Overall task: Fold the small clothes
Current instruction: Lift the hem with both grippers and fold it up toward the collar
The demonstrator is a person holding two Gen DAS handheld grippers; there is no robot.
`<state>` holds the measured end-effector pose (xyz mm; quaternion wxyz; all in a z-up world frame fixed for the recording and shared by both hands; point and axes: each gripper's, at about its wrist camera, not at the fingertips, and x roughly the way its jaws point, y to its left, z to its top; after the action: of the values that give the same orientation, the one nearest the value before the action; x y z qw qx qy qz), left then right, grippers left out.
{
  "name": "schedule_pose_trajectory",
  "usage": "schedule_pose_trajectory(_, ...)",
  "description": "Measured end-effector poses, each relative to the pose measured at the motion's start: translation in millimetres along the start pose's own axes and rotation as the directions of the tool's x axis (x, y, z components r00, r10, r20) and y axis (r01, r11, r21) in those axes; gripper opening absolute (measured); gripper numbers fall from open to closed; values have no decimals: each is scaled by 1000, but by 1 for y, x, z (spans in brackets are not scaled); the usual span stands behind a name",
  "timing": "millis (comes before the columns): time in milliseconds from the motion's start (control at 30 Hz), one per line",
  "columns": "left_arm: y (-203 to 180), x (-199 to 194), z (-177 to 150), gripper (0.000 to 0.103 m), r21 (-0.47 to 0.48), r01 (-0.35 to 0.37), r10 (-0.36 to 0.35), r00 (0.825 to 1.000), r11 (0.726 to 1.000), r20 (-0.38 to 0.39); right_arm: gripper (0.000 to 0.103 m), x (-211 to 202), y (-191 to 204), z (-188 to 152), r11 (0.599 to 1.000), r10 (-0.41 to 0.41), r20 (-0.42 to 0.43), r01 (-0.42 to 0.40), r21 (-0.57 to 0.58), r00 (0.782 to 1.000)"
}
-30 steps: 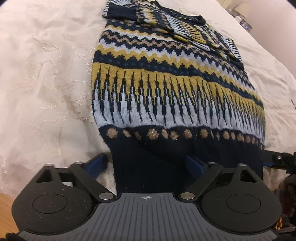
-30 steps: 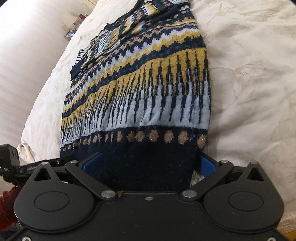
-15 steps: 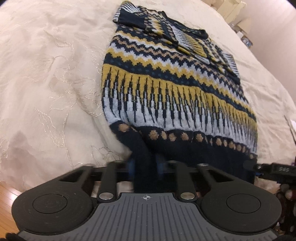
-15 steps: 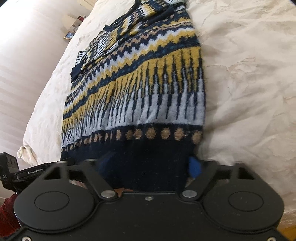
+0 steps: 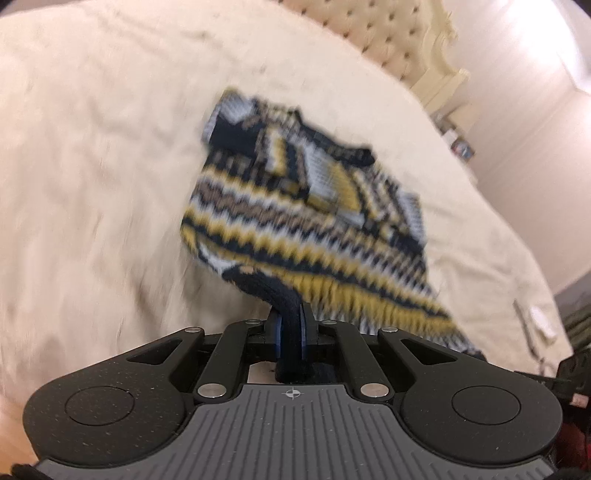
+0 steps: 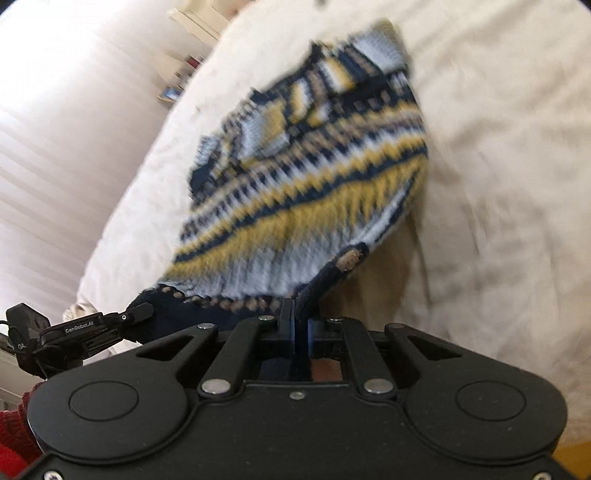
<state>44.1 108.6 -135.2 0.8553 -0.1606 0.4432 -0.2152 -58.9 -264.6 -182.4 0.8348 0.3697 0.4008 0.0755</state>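
A knitted sweater point(image 5: 306, 221) with navy, yellow, pale blue and tan zigzag bands lies on a cream bed, sleeves folded across its upper part. My left gripper point(image 5: 290, 328) is shut on the navy hem at the sweater's left bottom corner and holds it raised off the bed. My right gripper point(image 6: 297, 321) is shut on the navy hem at the right bottom corner of the sweater point(image 6: 314, 177), also raised. The lower part of the sweater hangs up from the bed between the two grippers. Both views are blurred by motion.
The cream embroidered bedspread point(image 5: 92, 184) spreads wide on all sides. A tufted headboard point(image 5: 369, 26) stands at the far end, with a small bedside shelf point(image 5: 458, 144) beyond it. The left gripper's body point(image 6: 74, 328) shows at the left edge of the right wrist view.
Both grippers closed on the navy hem, one at each bottom corner, then lifted it up off the bed and forward. The sweater's lower half now rises from the bedspread.
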Motion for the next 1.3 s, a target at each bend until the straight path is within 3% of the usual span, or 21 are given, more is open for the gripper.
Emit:
schedule_pose_trajectory(333, -14, -5, 78, 6, 8, 44, -45, 987, 999, 154, 14, -11, 31, 71, 997, 68, 169, -62, -38, 983)
schedule_pose_trajectory(600, -17, 18, 144, 6, 33, 64, -70, 973, 997, 222, 14, 5, 47, 139, 996, 81, 257, -67, -64, 963)
schedule_pose_trajectory(1000, -18, 87, 225, 6, 58, 64, -75, 974, 996, 215, 14, 67, 48, 232, 1000, 8, 319, -4, -12, 948)
schedule_pose_trajectory(1300, 1, 139, 266, 5, 46, 28, -35, 985, 999, 171, 14, 131, 26, 273, 991, -122, 246, 105, 79, 962)
